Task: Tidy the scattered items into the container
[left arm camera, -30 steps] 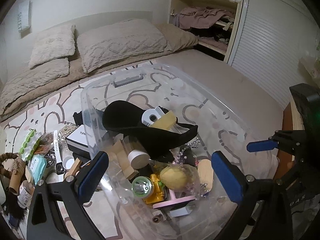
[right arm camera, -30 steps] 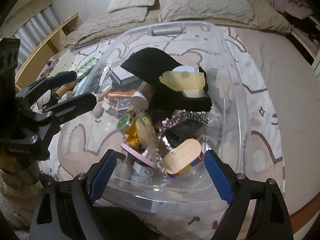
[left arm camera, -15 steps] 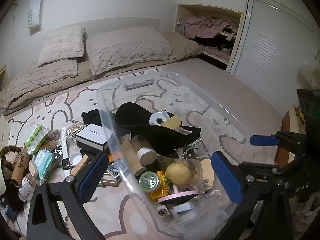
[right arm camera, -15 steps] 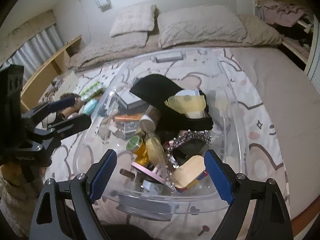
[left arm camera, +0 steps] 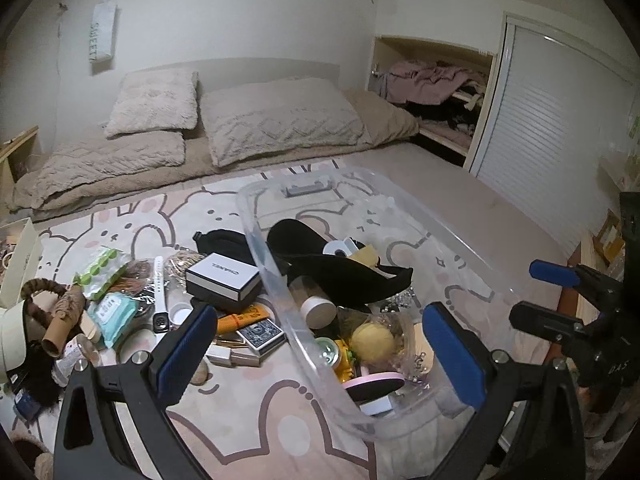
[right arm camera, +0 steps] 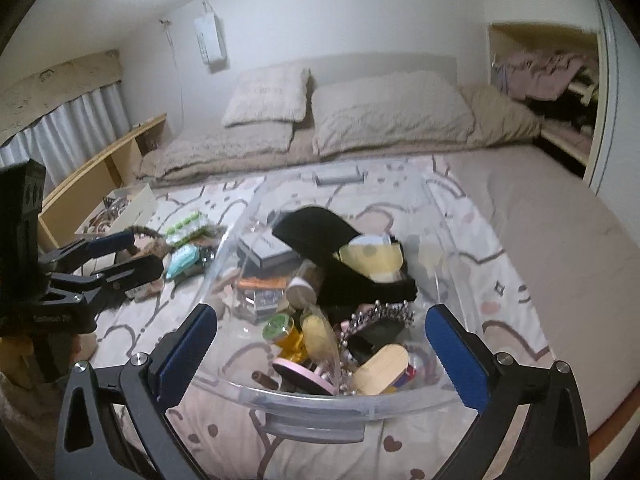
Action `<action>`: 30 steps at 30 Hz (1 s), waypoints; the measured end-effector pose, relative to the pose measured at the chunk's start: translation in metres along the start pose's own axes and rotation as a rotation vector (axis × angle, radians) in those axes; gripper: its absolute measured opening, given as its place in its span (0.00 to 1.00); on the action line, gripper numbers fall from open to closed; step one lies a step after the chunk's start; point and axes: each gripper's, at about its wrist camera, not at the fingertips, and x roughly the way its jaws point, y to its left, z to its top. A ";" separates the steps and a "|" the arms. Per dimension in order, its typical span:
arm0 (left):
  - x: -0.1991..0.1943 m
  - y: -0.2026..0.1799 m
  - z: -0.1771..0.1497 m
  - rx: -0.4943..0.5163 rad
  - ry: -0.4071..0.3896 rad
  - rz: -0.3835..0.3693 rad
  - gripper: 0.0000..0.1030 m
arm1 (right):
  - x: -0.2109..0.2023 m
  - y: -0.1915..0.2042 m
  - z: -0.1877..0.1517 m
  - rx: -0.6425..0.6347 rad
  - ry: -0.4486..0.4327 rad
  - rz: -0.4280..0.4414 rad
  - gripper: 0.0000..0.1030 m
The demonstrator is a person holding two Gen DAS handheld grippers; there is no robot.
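Clear plastic, the container (left arm camera: 404,208) sits on the bed (left arm camera: 500,208) just ahead of both my claws, placed within reach of the clutter. My left claw (left arm camera: 320,352) and right claw (right arm camera: 320,352) both hang spread wide, holding nothing, I judge ready for the next pick. Inside lie a yellow ball (left arm camera: 372,344) and a black cap (left arm camera: 336,268). Left of the near wall wait a deck of cards (left arm camera: 260,338) and, farther off, a white box (left arm camera: 222,282); that wall stands between them and the bin.
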 end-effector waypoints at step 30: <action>-0.110 0.028 -0.078 0.009 -0.200 0.093 1.00 | -0.075 0.073 -0.059 -0.142 -0.291 -0.081 1.00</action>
